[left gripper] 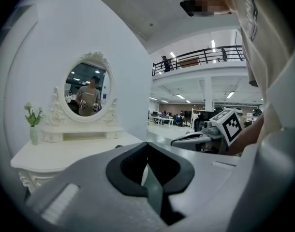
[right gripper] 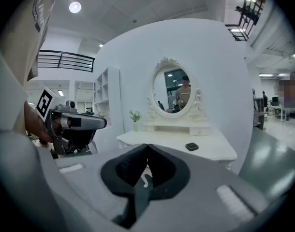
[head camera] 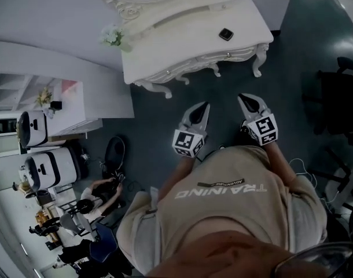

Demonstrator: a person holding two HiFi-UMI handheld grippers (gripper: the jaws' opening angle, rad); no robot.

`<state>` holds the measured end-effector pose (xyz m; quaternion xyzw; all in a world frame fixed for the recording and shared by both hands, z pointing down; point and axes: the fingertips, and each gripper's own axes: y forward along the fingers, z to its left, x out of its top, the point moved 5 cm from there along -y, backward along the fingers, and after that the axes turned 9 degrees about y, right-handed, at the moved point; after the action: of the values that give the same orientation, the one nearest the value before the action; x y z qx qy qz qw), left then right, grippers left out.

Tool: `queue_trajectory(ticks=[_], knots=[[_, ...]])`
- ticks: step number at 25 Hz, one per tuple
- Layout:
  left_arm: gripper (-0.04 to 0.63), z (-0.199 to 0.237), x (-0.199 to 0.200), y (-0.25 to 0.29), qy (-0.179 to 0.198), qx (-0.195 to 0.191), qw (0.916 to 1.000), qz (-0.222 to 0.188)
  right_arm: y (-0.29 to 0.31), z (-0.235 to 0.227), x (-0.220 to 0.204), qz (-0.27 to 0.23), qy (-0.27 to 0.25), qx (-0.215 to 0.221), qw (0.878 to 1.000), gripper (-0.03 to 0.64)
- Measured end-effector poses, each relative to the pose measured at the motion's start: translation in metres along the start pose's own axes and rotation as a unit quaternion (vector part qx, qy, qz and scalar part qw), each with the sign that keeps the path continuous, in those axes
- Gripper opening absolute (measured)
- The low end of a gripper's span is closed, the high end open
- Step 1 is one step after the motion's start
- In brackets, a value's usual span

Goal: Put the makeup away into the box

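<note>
head view: left claw [head camera: 202,108] and right claw [head camera: 246,100] well short of the white desk [head camera: 182,39]; small black compact [head camera: 225,35] lies toward its right end.
left gripper view: jaws closed together, empty.
right gripper view: same.
compact likely light, hard, slick; pinch across its side edges.

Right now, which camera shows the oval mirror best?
The left gripper view: the mirror is whole, large and faces the camera. The right gripper view shows it whole but smaller; the head view catches only its lower rim.
</note>
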<state>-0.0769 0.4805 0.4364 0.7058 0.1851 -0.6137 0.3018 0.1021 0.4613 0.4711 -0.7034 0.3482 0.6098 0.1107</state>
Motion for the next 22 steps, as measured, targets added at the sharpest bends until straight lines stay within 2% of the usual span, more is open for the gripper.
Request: queue_trajectory(ticks=[6,10,12,16,22], knots=[[0.006,-0.007,0.016,0.062,0.004,0.033,0.9993,0.016,0.022,-0.059,0.012,-0.003,0.006,0.055,0.998,0.003],[0.006,-0.013,0.014,0.092,-0.035,0.055,0.9976,0.022,0.03,-0.095,0.02,-0.018,0.004,0.064,0.998,0.003],[0.006,-0.013,0.011,0.099,-0.042,0.056,0.9971,0.031,0.034,-0.103,0.021,-0.022,0.012,0.062,0.998,0.003],[0.006,-0.014,0.01,0.116,-0.029,0.048,0.9973,0.048,0.037,-0.113,0.015,-0.011,0.033,0.073,0.997,0.003],[0.006,-0.002,0.012,0.153,-0.025,0.032,0.9984,0.039,0.046,-0.129,0.007,0.004,0.028,0.074,0.997,0.003]])
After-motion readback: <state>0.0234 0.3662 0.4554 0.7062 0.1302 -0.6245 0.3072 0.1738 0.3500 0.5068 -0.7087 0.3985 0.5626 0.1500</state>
